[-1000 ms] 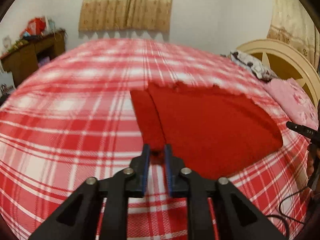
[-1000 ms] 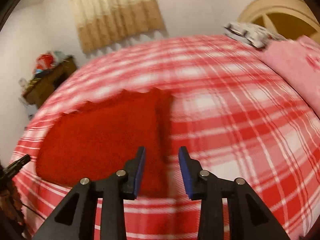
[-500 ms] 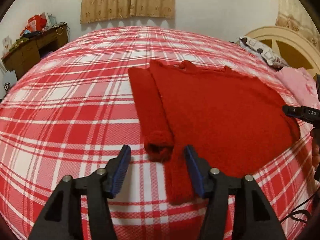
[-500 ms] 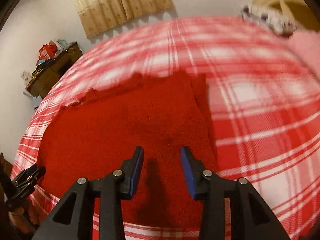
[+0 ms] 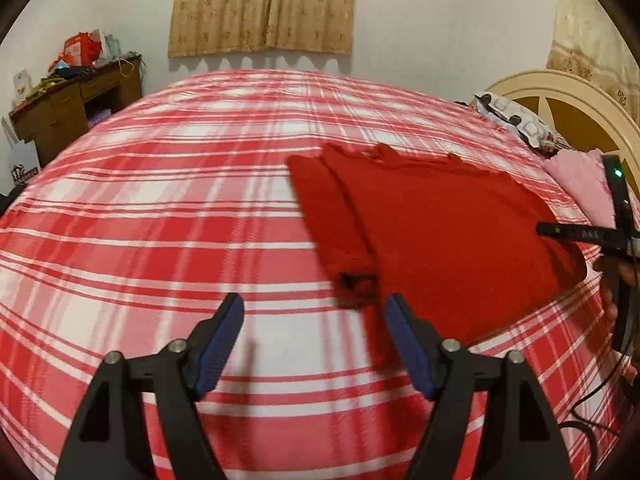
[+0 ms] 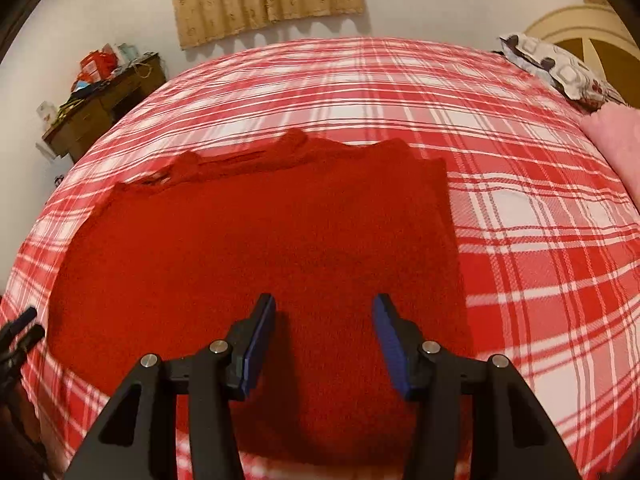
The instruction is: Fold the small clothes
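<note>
Red sweater [image 5: 448, 236] flat on bed [image 5: 160, 208] — sleeve running toward camera

The left gripper [image 5: 314, 312] points forward and downward, its 2 black arms spread well apart and the blue pads [image 5: 218, 344] facing each other across a wide gap. Its jaws are opening, and nothing is between them. The right gripper [image 6: 324, 312] also tilts downward, its 2 blue-lined fingers [image 6: 390, 344] set at a moderate gap. Its jaws are opening too, with nothing pinched between them. In the left wrist view, the right gripper's black body shows at the right edge, with part of the hand [image 5: 610, 292] that holds it.
</note>
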The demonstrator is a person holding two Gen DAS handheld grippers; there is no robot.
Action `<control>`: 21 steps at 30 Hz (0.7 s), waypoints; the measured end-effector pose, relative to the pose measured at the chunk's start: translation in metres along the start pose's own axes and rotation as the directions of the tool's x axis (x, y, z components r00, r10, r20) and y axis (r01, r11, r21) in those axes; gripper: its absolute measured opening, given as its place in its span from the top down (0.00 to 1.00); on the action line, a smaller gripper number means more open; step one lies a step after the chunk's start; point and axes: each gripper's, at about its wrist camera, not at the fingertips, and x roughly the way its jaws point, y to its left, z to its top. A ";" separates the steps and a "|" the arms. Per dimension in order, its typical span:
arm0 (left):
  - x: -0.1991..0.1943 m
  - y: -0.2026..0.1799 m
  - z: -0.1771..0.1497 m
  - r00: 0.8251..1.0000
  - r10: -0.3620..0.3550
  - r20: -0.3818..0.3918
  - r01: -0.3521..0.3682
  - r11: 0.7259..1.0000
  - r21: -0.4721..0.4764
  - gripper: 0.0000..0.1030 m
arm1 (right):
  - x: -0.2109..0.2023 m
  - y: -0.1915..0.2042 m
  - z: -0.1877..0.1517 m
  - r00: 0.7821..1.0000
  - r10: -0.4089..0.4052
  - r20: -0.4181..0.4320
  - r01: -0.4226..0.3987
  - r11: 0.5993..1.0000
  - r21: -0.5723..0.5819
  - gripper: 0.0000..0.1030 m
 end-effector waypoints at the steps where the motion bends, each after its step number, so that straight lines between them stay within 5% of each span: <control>1: -0.001 0.006 0.000 1.000 0.004 -0.001 -0.004 1.000 0.000 0.23 | -0.005 0.006 -0.005 1.000 0.019 0.000 -0.019 1.000 -0.008 0.49; 7: -0.007 0.040 0.003 1.000 0.001 0.013 -0.001 0.999 -0.045 0.11 | -0.030 0.058 -0.030 0.994 0.104 0.029 -0.100 0.989 -0.108 0.47; 12: -0.004 0.056 0.010 0.998 -0.063 0.014 0.064 0.991 -0.118 0.11 | -0.048 0.129 -0.062 0.988 0.152 0.042 -0.129 0.935 -0.330 0.46; 21: 0.009 0.049 0.026 0.986 -0.166 0.003 0.165 0.981 -0.102 0.11 | -0.042 0.189 -0.094 0.992 0.128 0.017 -0.103 0.865 -0.490 0.46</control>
